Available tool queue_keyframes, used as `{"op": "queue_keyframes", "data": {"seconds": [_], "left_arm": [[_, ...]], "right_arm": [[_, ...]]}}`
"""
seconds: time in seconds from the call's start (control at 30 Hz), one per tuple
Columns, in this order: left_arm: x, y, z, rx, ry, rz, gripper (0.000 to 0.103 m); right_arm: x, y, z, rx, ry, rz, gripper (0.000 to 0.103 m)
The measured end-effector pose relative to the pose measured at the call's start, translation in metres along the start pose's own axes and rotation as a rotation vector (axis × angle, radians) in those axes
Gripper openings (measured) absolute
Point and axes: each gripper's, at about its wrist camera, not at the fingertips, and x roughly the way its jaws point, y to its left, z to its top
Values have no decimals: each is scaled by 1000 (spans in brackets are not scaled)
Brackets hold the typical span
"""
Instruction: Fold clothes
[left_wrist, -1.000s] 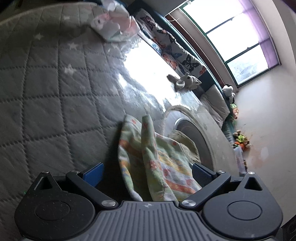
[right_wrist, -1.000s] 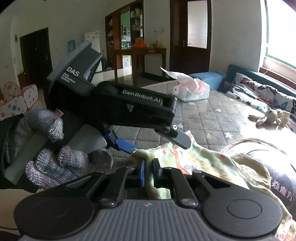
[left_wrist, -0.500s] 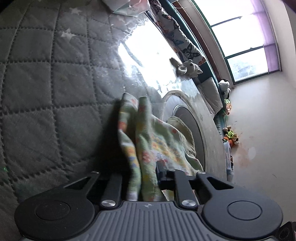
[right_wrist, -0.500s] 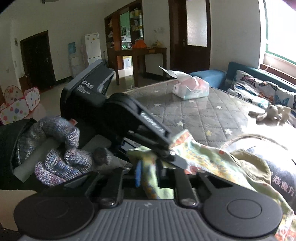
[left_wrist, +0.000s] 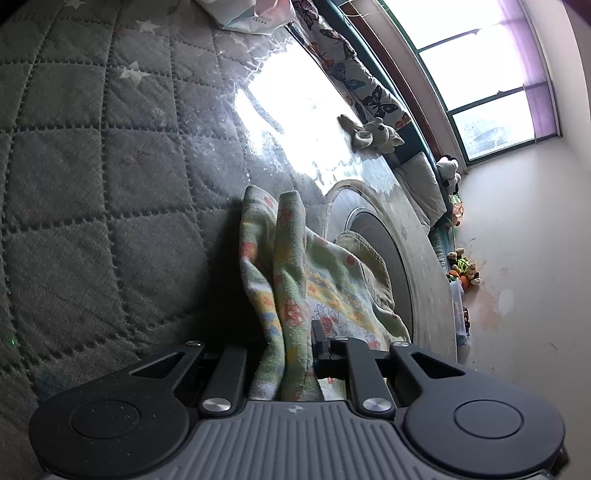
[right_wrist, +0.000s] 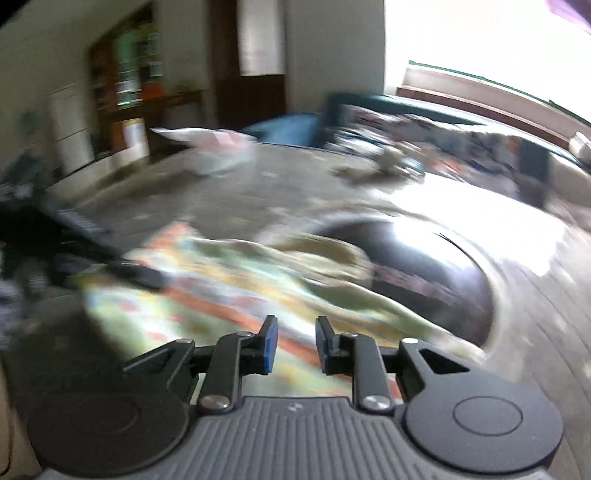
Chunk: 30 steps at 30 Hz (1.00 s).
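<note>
The pale green printed cloth garment (left_wrist: 295, 280) looks soft, matt and slightly fuzzy, like knitted cotton. It lies on a grey quilted bedcover (left_wrist: 92, 155), a coarse-woven matt fabric with raised stitched diamonds. Farther right, a clear glossy plastic sheet (left_wrist: 295, 110) glares white under the window. The left gripper (left_wrist: 291, 354) has matt black plastic arms, shiny metal pivot pins and a ribbed grey plastic body. The right gripper (right_wrist: 293, 347) carries smooth blue pads (right_wrist: 269, 343).
</note>
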Motion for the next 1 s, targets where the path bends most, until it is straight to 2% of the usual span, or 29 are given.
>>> {"op": "queue_keyframes", "data": {"seconds": [0.03, 0.17, 0.27, 0.3, 0.4, 0.6, 0.7, 0.77, 0.8, 0.87, 0.9, 1.0], "left_arm": [[0, 0, 0, 1, 0, 1, 16], [1, 0, -1, 3, -1, 4, 16], [2, -1, 0, 5, -3, 6, 16], [2, -2, 0, 8, -3, 7, 16], [3, -4, -1, 22, -5, 14, 16], [3, -10, -2, 55, -16, 36, 15], [3, -13, -3, 86, -23, 49, 15], [4, -16, -3, 105, -27, 53, 15], [4, -16, -3, 113, -30, 55, 15], [3, -18, -4, 128, -37, 56, 15], [2, -19, -4, 137, -41, 54, 14], [-3, -23, -5, 165, -53, 45, 12]], "right_arm": [[2, -10, -3, 20, 6, -33, 31], [1, -38, -19, 87, 25, -118, 33], [-4, -54, -29, 128, 29, -159, 46], [-5, -58, -31, 138, 30, -169, 46], [-7, -66, -38, 171, 28, -172, 51], [-5, -65, -37, 188, 25, -163, 53], [-4, -61, -36, 190, 25, -157, 48], [-3, -59, -35, 191, 26, -153, 37], [-2, -58, -35, 191, 26, -151, 26], [-2, -56, -33, 194, 32, -142, 20], [-2, -55, -32, 193, 32, -145, 13], [-4, -52, -27, 204, 30, -147, 8]]}}
